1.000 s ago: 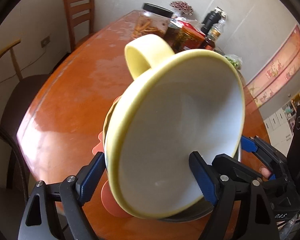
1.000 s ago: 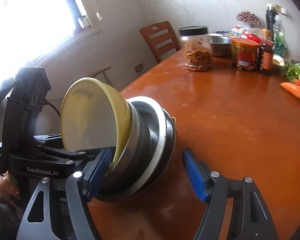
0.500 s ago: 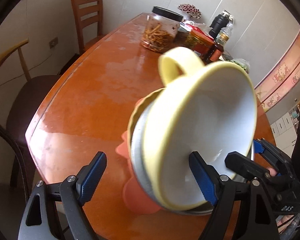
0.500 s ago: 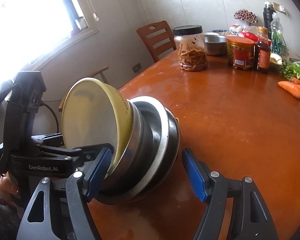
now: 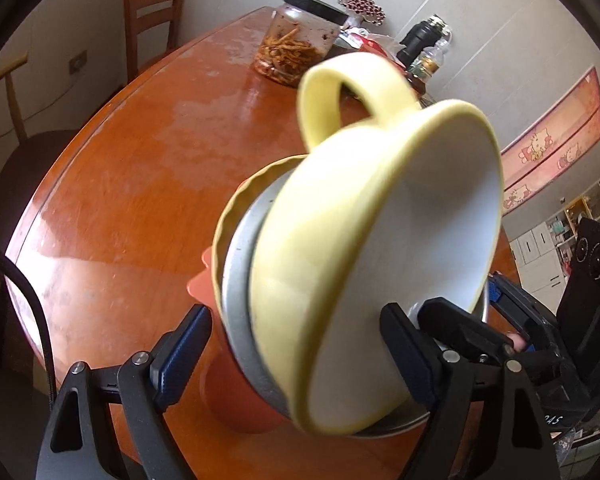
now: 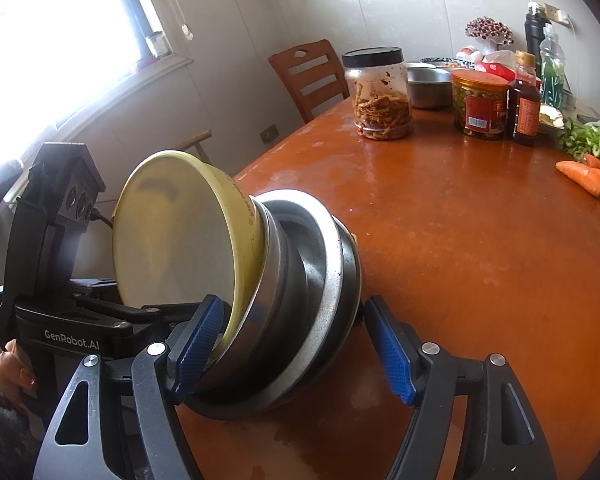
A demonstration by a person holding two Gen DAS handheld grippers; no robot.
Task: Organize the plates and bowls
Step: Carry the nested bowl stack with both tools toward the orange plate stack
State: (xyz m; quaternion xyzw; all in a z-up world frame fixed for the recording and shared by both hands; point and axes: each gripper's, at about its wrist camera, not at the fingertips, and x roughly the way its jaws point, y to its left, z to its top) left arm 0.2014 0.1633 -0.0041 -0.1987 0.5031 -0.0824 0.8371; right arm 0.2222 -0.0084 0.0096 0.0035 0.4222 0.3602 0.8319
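A nested stack of bowls stands tilted on its rim near the table's edge. A yellow handled bowl [image 5: 380, 220] with a white inside faces outward. Behind it come steel bowls [image 6: 300, 280], a scalloped yellow dish [image 5: 228, 232] and an orange bowl [image 5: 236, 396]. My right gripper [image 6: 294, 308] is shut across the stack, its left pad on the yellow bowl's [image 6: 180, 240] rim and its right pad at the stack's back. My left gripper [image 5: 294, 320] is open around the stack, with one finger over the white inside. The other finger stands just clear of the orange bowl.
The orange-brown table [image 6: 480, 260] carries a black-lidded jar [image 6: 380, 96], a steel bowl [image 6: 428, 84], jars and bottles [image 6: 480, 108], and carrots [image 6: 588, 176] with greens at the far right. A wooden chair [image 6: 308, 72] stands behind. A hand [image 6: 16, 368] holds the left gripper.
In the left wrist view the stack has swung to the right and turned, showing its handle and outer layers more. The right wrist view is almost unchanged.
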